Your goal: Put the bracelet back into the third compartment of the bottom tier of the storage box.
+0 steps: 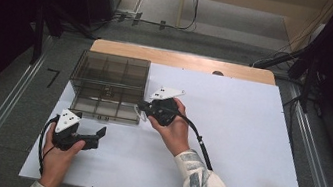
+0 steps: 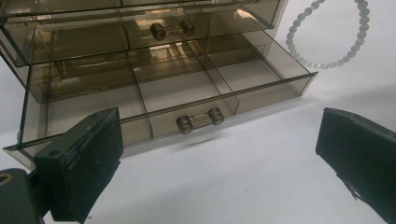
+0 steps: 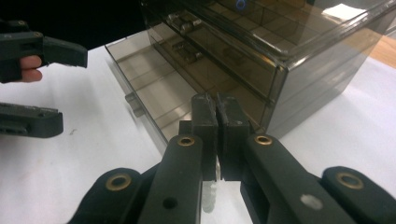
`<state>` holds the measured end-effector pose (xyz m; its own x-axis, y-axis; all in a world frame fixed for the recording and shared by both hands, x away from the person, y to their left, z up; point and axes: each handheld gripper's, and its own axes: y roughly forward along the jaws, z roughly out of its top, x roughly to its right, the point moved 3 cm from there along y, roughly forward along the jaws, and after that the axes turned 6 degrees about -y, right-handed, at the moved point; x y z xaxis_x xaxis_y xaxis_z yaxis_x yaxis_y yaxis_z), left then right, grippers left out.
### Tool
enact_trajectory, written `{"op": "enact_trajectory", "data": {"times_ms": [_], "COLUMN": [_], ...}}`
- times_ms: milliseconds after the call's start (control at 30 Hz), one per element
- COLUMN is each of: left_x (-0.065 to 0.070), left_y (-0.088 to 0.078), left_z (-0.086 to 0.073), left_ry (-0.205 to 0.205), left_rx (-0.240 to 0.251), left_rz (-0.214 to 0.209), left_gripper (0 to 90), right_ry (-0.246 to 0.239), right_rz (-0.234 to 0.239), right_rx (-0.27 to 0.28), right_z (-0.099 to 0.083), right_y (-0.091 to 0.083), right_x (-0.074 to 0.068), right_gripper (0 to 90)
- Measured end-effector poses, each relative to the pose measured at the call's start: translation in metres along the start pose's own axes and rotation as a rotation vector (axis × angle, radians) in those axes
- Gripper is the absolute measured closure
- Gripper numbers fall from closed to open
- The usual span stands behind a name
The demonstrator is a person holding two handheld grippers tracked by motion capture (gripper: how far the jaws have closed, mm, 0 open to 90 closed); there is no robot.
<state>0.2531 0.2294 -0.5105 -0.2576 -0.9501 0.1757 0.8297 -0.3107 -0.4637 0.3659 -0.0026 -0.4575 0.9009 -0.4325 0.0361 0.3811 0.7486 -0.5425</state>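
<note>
Drawer [image 2: 163, 100] sits pulled out at frame centre, beads [image 2: 322, 37] dangling upper right from the pinched-tight right gripper [image 3: 217, 109], left gripper [image 2: 219, 163] wide open and empty: probably best to lower the strand slowly into one compartment, clear of dividers.

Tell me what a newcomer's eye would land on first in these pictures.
First, the smoky transparent drawer organizer at the far left of the white table, its bottom drawer pulled out and showing bare compartments. Next, the white bead bracelet hanging beside the organizer's right end, pinched in the right gripper, whose jaws are closed. The left gripper waits in front of the drawer, jaws wide apart.
</note>
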Motion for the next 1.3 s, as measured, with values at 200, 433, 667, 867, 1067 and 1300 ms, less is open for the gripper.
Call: {"op": "enact_trajectory", "data": {"times_ms": [200, 433, 667, 867, 1067, 1300], "left_x": [0.001, 0.001, 0.001, 0.001, 0.001, 0.001], "left_y": [0.000, 0.001, 0.001, 0.001, 0.001, 0.001], "left_z": [0.000, 0.000, 0.000, 0.000, 0.000, 0.000], "left_ry": [0.005, 0.006, 0.010, 0.009, 0.010, 0.010], "left_rx": [-0.003, 0.001, 0.001, -0.001, 0.001, -0.002], "left_rz": [0.002, 0.002, 0.000, -0.001, -0.002, -0.002], "left_gripper": [1.3, 1.3, 1.3, 1.3, 1.3, 1.2], "right_ry": [-0.001, 0.000, 0.015, 0.031, 0.038, 0.039], "right_rz": [0.008, 0.012, 0.012, 0.007, -0.004, -0.017], "right_rx": [0.003, 0.005, -0.041, -0.071, -0.106, -0.129], "right_z": [0.009, 0.015, 0.008, 0.001, -0.007, -0.012], "right_y": [0.007, 0.018, 0.040, 0.051, 0.061, 0.067], "right_x": [-0.002, -0.001, -0.002, 0.003, 0.005, 0.008], "right_gripper": [85.2, 85.2, 85.2, 85.2, 85.2, 85.1]}}
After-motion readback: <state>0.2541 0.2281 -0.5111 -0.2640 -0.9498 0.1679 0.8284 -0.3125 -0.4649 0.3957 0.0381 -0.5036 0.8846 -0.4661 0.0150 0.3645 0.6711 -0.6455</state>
